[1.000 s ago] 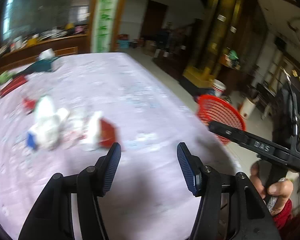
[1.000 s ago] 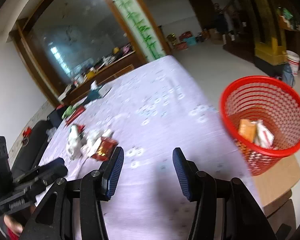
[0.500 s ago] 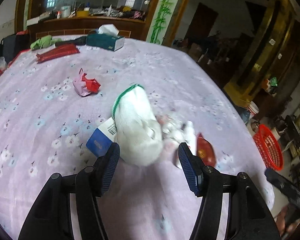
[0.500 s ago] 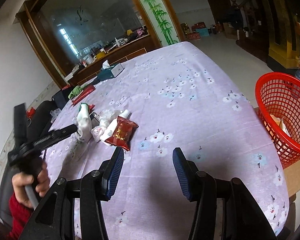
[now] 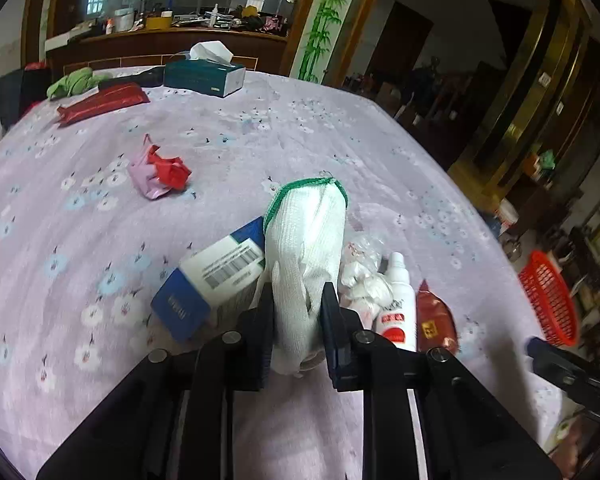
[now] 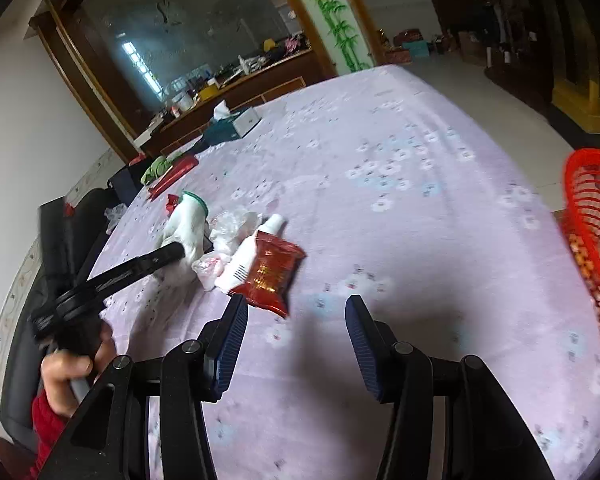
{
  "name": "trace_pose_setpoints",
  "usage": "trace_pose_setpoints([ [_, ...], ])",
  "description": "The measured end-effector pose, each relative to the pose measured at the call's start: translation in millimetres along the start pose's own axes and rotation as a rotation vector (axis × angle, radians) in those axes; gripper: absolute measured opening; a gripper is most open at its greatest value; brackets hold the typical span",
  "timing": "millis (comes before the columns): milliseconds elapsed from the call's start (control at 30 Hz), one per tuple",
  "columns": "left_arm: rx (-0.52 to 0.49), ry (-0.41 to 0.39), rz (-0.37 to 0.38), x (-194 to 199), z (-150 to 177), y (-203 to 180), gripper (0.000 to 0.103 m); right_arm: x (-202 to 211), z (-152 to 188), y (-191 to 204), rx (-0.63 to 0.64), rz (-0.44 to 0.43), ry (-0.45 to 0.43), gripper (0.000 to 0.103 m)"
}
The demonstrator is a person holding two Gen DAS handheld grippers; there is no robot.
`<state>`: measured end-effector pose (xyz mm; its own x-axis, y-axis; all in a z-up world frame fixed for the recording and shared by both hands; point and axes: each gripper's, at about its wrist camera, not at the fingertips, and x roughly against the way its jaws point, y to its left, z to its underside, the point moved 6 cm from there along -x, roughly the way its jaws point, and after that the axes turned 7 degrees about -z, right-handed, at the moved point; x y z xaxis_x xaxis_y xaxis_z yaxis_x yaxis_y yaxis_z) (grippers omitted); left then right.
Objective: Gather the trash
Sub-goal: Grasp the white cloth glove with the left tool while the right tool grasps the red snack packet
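My left gripper (image 5: 298,322) is shut on a white knit glove (image 5: 306,248) with a green cuff, which lies on the lilac floral tablecloth (image 5: 240,148). Beside the glove lie a blue-and-white box (image 5: 212,280), crumpled clear plastic (image 5: 360,276), a white bottle (image 5: 398,304) and a red snack packet (image 5: 434,322). A crumpled pink-and-red wrapper (image 5: 158,172) lies further back. In the right wrist view my right gripper (image 6: 296,344) hangs open over the cloth, just short of the red snack packet (image 6: 270,270), with the glove (image 6: 186,224) and the left gripper (image 6: 172,254) to the left. The red mesh basket (image 6: 592,216) stands off the table's right edge.
A teal tissue box (image 5: 204,74), a long red packet (image 5: 104,100) and a green cloth (image 5: 74,82) lie at the far end of the table. A dark chair (image 6: 76,216) stands at the left side. A person's hand in a red sleeve (image 6: 66,372) holds the left gripper.
My left gripper swung from the basket side to the trash pile, came down over the white glove and shut on it. My right gripper moved closer to the red snack packet.
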<state>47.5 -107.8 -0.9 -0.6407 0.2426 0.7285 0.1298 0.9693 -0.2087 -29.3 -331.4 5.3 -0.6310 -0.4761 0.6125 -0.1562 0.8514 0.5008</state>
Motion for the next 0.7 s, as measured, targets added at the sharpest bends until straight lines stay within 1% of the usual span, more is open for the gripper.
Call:
trace_pose_setpoints([
  [167,0.023,-0.047,0.036,27.8,10.7,6.1,0.019,-30.6,-5.5,7.7,-0.012,-0.009,0.040,0.055],
  [267,0.023,-0.066,0.058,42.6,18.8,6.4,0.019,-47.9,-8.6,9.9,-0.024,0.000,0.057,0.055],
  [467,-0.007,-0.095,0.046,57.2,33.3,3.8,0.019,-76.1,-8.1,12.5,-0.035,0.012,0.101,0.054],
  [533,-0.013,-0.095,0.047,57.9,37.6,3.1,0.019,-80.5,-5.3,13.3,-0.027,0.017,0.113,0.043],
  [600,-0.014,-0.096,0.048,58.8,42.0,1.6,0.019,-80.6,-2.8,15.1,-0.013,0.023,0.114,0.037],
  [700,-0.022,-0.107,0.037,60.1,44.6,0.2,0.019,-74.5,-0.1,18.1,0.010,0.035,0.102,0.034],
])
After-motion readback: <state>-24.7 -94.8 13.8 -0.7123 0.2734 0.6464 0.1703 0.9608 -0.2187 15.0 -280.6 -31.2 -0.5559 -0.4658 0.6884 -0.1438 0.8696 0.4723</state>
